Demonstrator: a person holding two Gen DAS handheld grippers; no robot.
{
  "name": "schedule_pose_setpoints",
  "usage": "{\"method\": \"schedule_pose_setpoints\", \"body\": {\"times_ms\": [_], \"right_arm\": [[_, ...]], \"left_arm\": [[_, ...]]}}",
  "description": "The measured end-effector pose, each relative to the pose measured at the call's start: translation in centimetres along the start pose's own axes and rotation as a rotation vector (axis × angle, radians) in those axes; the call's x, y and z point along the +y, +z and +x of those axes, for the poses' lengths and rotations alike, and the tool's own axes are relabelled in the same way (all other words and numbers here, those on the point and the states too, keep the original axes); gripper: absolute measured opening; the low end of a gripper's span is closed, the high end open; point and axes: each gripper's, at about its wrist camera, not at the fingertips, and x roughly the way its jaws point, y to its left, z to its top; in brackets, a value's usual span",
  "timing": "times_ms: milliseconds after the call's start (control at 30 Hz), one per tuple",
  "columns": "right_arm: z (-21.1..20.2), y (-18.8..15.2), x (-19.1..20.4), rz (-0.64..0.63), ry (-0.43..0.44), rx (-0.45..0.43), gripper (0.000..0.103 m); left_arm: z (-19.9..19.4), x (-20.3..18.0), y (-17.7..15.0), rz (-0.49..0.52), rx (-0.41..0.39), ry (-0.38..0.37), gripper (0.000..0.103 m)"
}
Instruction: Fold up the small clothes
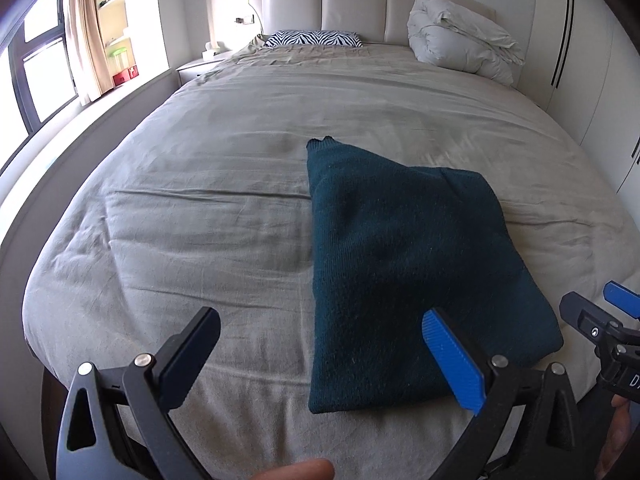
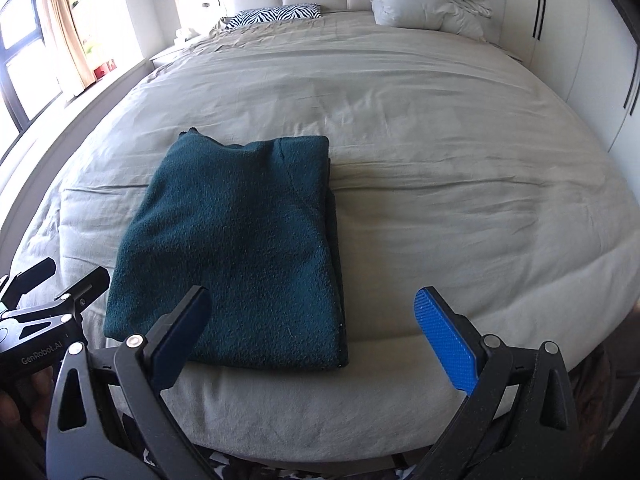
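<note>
Both grippers, left gripper (image 1: 320, 354) and right gripper (image 2: 316, 340), we are holding with jaws wide, empty, clearing the folded teal garment (image 2: 236, 248) lying mid-frame on the bed (image 2: 460, 184), apparently finished.

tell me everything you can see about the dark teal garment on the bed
The dark teal garment is a thick, fuzzy knit or fleece piece, folded into a rough rectangle of several layers, its stacked edges showing along its right side. A small corner pokes out at the far left end. It lies flat on the beige bedcover near the foot of the bed. Nothing grips it: the left gripper and right gripper both hover open at its near edge.
</note>
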Motion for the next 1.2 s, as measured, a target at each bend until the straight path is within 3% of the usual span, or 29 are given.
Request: {"method": "schedule_pose_setpoints", "body": {"times_ms": [1200], "right_arm": [[0.42,-0.41,0.25,-0.003,0.002,0.013,0.103]], "left_arm": [[0.24,-0.01,-0.37,0.0,0.006,0.001,0.103]]}}
